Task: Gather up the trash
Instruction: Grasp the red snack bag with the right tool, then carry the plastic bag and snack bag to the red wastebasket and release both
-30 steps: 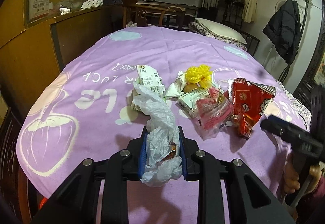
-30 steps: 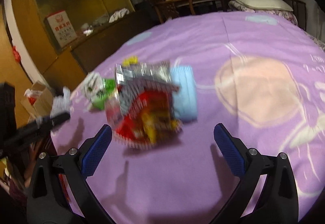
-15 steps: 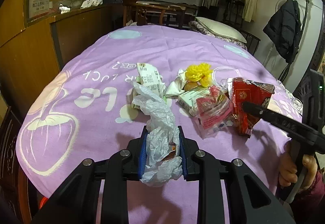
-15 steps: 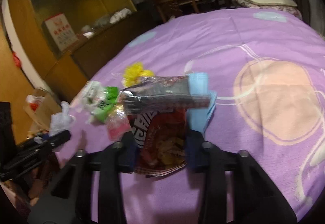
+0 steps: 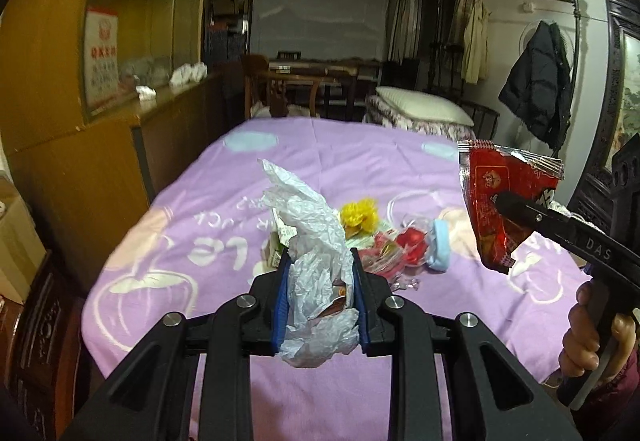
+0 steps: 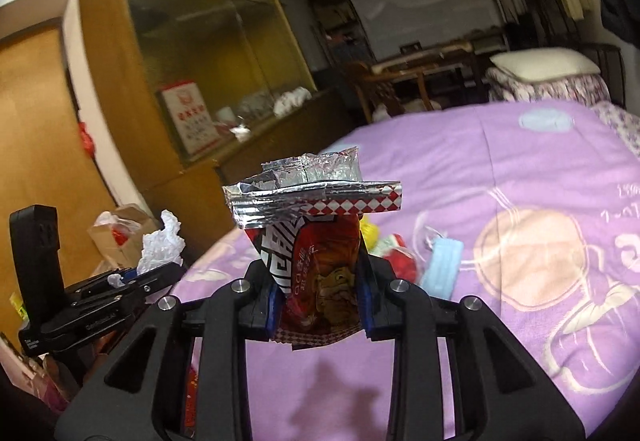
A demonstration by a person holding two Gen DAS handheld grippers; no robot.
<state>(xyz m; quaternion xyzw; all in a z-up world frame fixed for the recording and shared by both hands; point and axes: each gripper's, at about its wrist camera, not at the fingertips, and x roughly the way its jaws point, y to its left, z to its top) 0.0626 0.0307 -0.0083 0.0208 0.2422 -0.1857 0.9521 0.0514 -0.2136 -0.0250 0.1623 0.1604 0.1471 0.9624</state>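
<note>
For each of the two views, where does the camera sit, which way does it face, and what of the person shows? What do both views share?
Left wrist: on the left gripper, facing along the purple bedspread; jaws shut on a white plastic bag; a hand shows.
Right wrist: on the right gripper, facing across the bed towards a wooden cabinet; jaws shut on a red snack wrapper.
Shared: both held items, blue face mask, yellow wad.

Purple blanket (image 5: pixel 224 241), pillow (image 5: pixel 424 107), black coat (image 5: pixel 536 85), possibly cardboard box (image 6: pixel 120 237).
</note>
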